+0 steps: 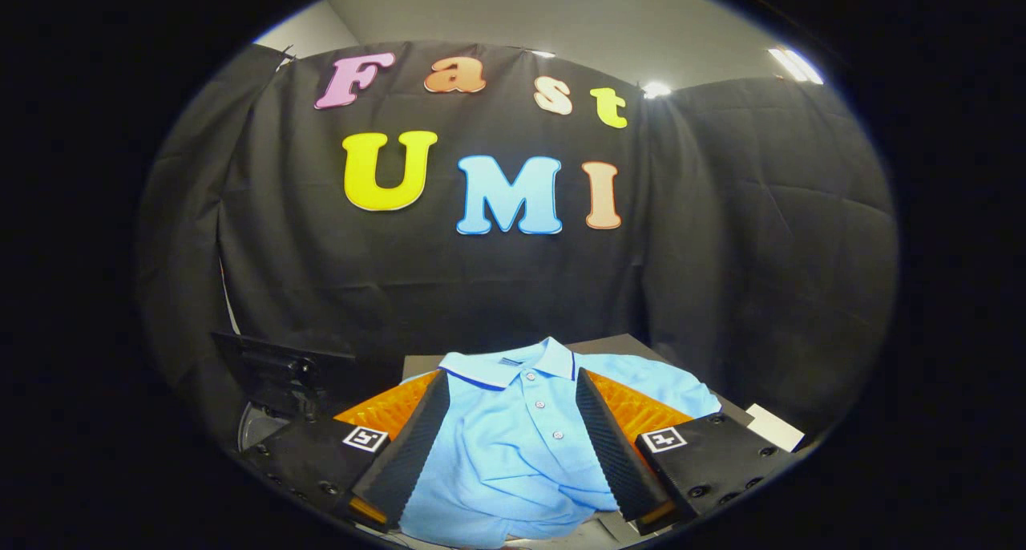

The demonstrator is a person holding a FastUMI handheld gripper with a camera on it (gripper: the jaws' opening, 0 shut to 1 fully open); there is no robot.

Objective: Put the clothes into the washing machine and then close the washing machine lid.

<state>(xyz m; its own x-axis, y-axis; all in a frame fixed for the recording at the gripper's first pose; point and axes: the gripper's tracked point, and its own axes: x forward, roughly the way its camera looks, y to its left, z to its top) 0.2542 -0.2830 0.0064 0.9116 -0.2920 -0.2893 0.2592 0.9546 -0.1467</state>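
A light blue polo shirt [521, 438] lies spread on a dark table [609, 343], collar toward the far side. My gripper [510, 386] hovers over it, open, its two black ribbed fingers [417, 438] standing apart over the shirt's front with the button placket between them. Neither finger presses the cloth. Left of the table stands the washing machine, its dark lid [280, 365] raised and a part of its round rim [256, 430] showing beside the left finger.
A white card or paper [773, 427] lies at the table's right edge, beyond the right finger. Black cloth walls close in the booth behind the table and on both sides.
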